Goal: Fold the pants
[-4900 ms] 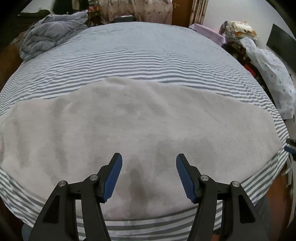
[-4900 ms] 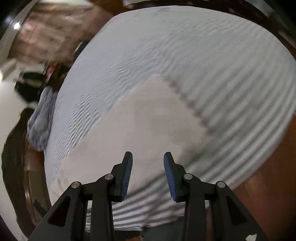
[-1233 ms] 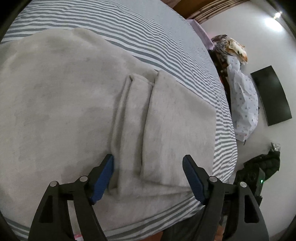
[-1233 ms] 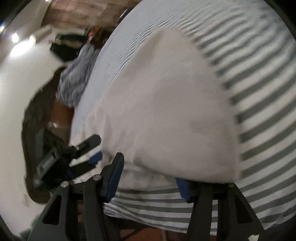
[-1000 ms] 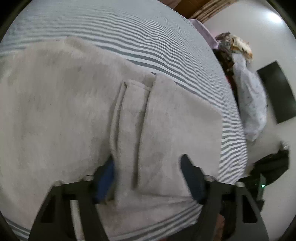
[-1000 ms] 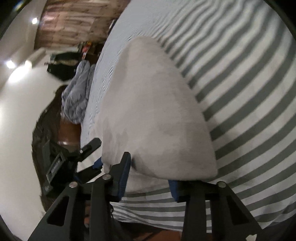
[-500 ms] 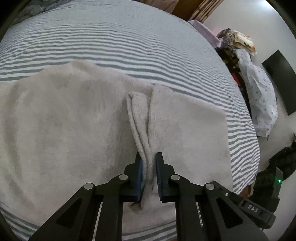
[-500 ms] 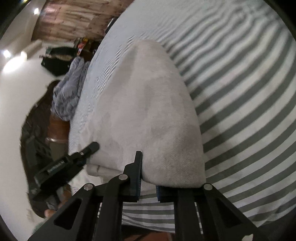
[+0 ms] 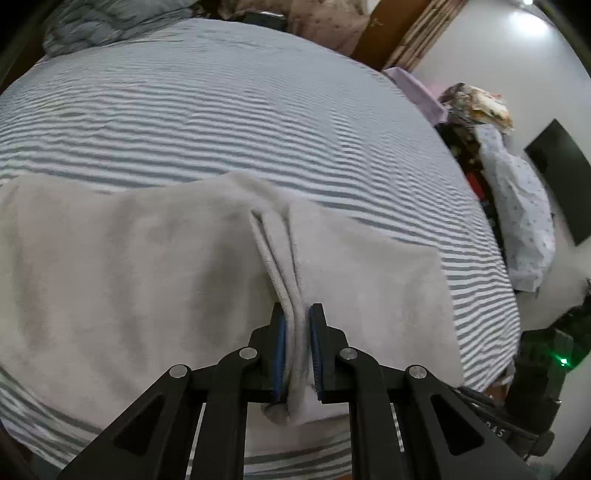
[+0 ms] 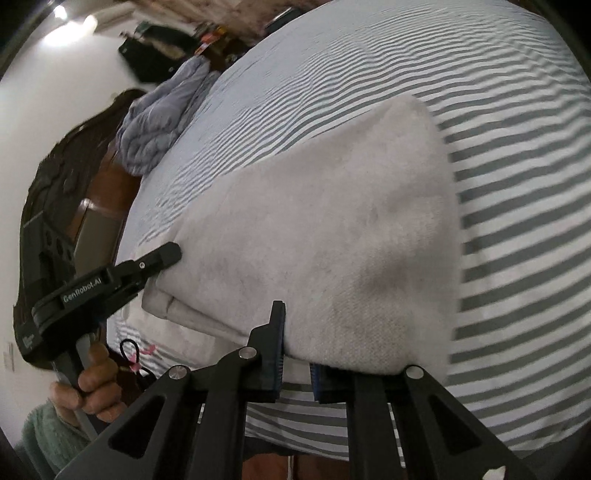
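Observation:
Pale grey fleece pants (image 9: pixel 147 280) lie across the near part of a striped bed (image 9: pixel 229 122), one end folded back over the rest. My left gripper (image 9: pixel 296 325) is shut on a bunched ridge of the folded layers near the front edge. In the right wrist view the same pants (image 10: pixel 332 229) rise as a lifted flap. My right gripper (image 10: pixel 297 354) is shut on the near corner of that flap, which drapes over and hides its right finger. The left gripper (image 10: pixel 162 258) shows there too, clamped on the other near corner and held by a hand (image 10: pixel 92 384).
A rumpled blue-grey duvet (image 9: pixel 110 22) lies at the far left of the bed. Clothes and bags (image 9: pixel 517 206) pile up beside the bed's right side, below a dark wall screen (image 9: pixel 561 177). A dark wooden bed frame (image 10: pixel 103 192) runs along the left in the right wrist view.
Both grippers went from open to shut on the near edge of the folded pants, then rose, lifting the cloth off the bed. The right gripper also rolled.

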`<action>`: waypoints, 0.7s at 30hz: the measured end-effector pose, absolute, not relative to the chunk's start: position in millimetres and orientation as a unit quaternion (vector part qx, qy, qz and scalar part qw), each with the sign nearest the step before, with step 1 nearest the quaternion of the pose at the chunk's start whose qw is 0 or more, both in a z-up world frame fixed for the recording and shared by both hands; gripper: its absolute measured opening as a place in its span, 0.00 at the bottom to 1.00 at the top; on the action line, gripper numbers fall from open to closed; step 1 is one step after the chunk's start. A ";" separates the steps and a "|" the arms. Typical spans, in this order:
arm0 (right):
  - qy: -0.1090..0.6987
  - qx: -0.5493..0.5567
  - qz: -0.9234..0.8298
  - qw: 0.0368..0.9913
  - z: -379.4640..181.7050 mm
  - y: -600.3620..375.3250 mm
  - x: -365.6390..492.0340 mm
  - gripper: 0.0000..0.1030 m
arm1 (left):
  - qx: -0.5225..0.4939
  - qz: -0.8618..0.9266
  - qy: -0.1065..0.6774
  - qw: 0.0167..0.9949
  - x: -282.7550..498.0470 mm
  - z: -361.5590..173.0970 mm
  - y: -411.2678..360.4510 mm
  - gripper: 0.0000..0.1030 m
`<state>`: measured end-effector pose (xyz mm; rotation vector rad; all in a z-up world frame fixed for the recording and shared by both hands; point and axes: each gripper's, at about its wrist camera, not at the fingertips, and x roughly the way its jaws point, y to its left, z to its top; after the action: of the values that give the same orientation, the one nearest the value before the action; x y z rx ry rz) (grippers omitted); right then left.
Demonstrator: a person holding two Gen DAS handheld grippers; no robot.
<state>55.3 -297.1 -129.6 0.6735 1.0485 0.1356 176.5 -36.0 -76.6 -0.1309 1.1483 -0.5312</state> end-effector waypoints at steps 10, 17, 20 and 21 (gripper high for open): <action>0.532 0.284 0.047 0.796 -156.7 -276.2 66.4 0.12 | -0.028 -0.216 0.556 0.802 182.6 -121.8 -6.4 0.09; 0.544 0.282 0.043 0.789 -157.2 -273.8 61.1 0.19 | -0.024 -0.223 0.530 0.818 176.5 -100.6 -11.1 0.11; 0.551 0.283 0.047 0.784 -159.7 -272.0 54.0 0.22 | -0.019 -0.235 0.507 0.829 169.4 -87.2 -20.8 0.13; 0.554 0.280 0.048 0.783 -160.2 -270.9 51.2 0.22 | -0.016 -0.242 0.503 0.829 168.3 -83.7 -27.1 0.14</action>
<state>51.2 -270.9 -160.2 0.6040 1.1962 0.1039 168.3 -27.1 -83.7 -0.0346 1.0685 -0.5136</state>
